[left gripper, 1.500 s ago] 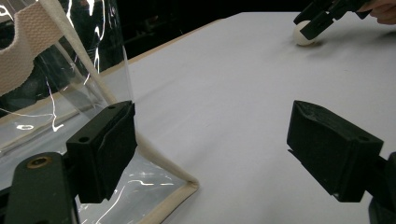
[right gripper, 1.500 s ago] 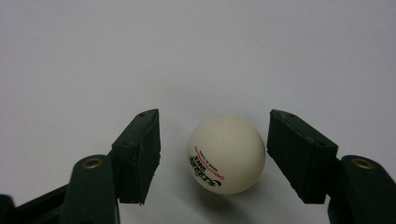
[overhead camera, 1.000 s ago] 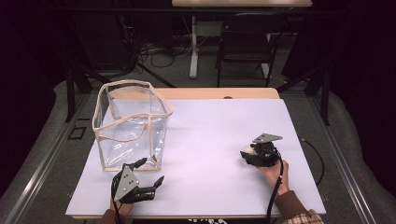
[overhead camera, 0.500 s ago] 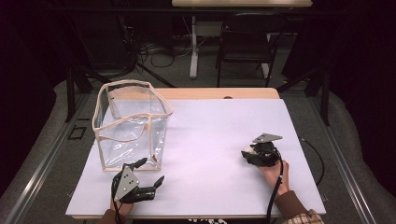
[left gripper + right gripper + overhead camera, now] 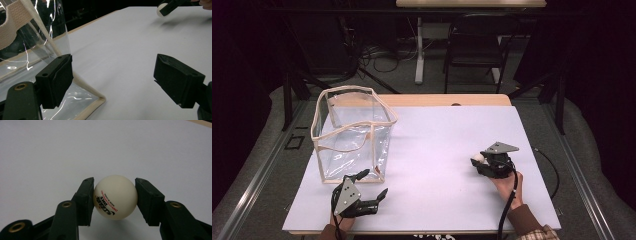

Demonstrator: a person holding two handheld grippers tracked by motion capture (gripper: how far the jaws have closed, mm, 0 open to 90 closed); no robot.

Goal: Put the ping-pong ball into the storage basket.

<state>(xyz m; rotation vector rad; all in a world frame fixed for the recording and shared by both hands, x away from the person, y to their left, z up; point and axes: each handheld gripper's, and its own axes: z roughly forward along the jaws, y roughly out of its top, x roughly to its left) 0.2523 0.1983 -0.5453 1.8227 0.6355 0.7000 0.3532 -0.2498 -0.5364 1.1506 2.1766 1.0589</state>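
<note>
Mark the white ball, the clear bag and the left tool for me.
white ball [image 5: 115, 197]: right gripper view, centre of its face.
clear bag [image 5: 354, 147]: high view, front clear wall.
left tool [image 5: 113, 81]: left gripper view, midway between its open jaws.

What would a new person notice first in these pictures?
First, the white ball clamped between the jaws of the right gripper, low over the right side of the white table. Then the clear bag with beige trim, standing open at the left, with the open left gripper just in front of it.

The room is dark. Behind the white surface [image 5: 452, 150] stands a black chair [image 5: 474, 47] on a grey floor [image 5: 412, 87], with cables [image 5: 382, 52] near a table leg [image 5: 418, 50].
</note>
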